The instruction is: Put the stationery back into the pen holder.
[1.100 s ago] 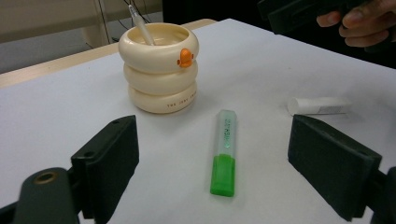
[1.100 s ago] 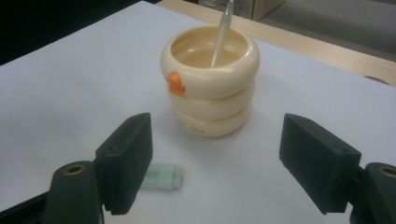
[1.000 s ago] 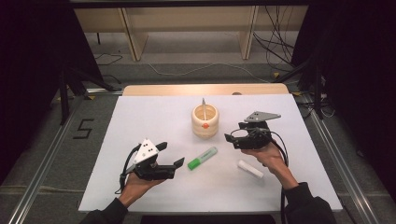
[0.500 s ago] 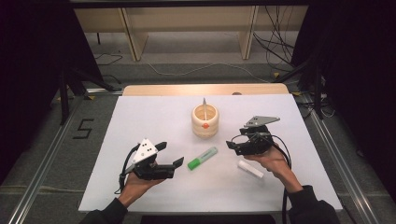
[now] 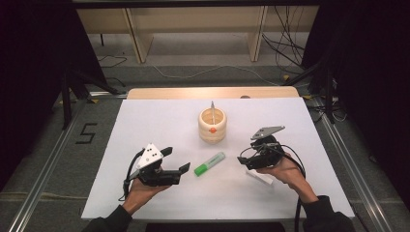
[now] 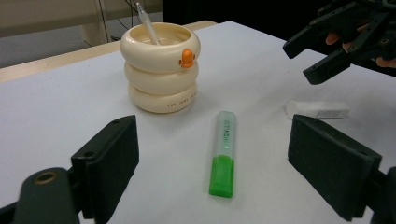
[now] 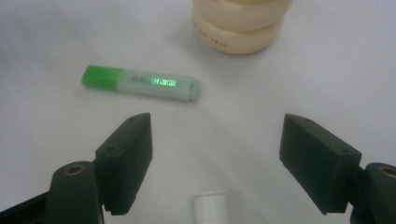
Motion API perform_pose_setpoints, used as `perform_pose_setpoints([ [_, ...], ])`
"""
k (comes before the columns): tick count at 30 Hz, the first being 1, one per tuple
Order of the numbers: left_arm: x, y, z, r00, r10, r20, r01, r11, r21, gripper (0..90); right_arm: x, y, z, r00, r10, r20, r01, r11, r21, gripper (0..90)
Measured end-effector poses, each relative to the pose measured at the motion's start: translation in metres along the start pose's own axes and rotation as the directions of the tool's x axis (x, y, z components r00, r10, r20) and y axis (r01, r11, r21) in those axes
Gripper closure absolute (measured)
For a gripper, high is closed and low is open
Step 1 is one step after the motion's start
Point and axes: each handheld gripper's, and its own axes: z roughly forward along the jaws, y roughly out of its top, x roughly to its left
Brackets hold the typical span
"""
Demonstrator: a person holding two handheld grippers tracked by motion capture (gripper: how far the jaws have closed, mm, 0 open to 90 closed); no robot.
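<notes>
A green highlighter lies flat on the white table, in front of a cream ringed holder with an orange duck on its rim. A pen stands in the holder. My left gripper is open and points at the highlighter from the left, a short way off. My right gripper is open and empty. It hovers just above a white stick, and it shows as the far gripper in the left gripper view.
The white table top has a wooden strip along its far edge. Metal rails run down both sides of the table, and cables lie on the floor behind it.
My right gripper has drifted a little nearer and leftward, still open, and now partly covers the white stick in the high view. The left gripper and the objects have kept still.
</notes>
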Motion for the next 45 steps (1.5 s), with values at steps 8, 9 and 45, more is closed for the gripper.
perform_pose_setpoints([
  [8, 0.0, 0.0, 0.0, 1.0, -0.001, 0.001, 0.001, 1.0, -0.001, 16.0, 0.001, -0.011, 0.005, 0.9997, -0.018, -0.018, 0.02, 0.993, 0.115, 28.3],
  [9, 0.0, 0.0, 0.0, 1.0, -0.001, 0.0, 0.001, 1.0, -0.001, 16.0, 0.001, -0.012, 0.006, 0.9996, -0.02, -0.018, 0.022, 0.991, 0.129, 28.6],
  [45, 0.0, -0.002, -0.001, 0.9999, 0.009, -0.006, -0.009, 0.9999, 0.008, 16.0, -0.003, -0.033, 0.03, 0.9969, -0.059, -0.052, 0.075, 0.91, 0.408, 59.6],
])
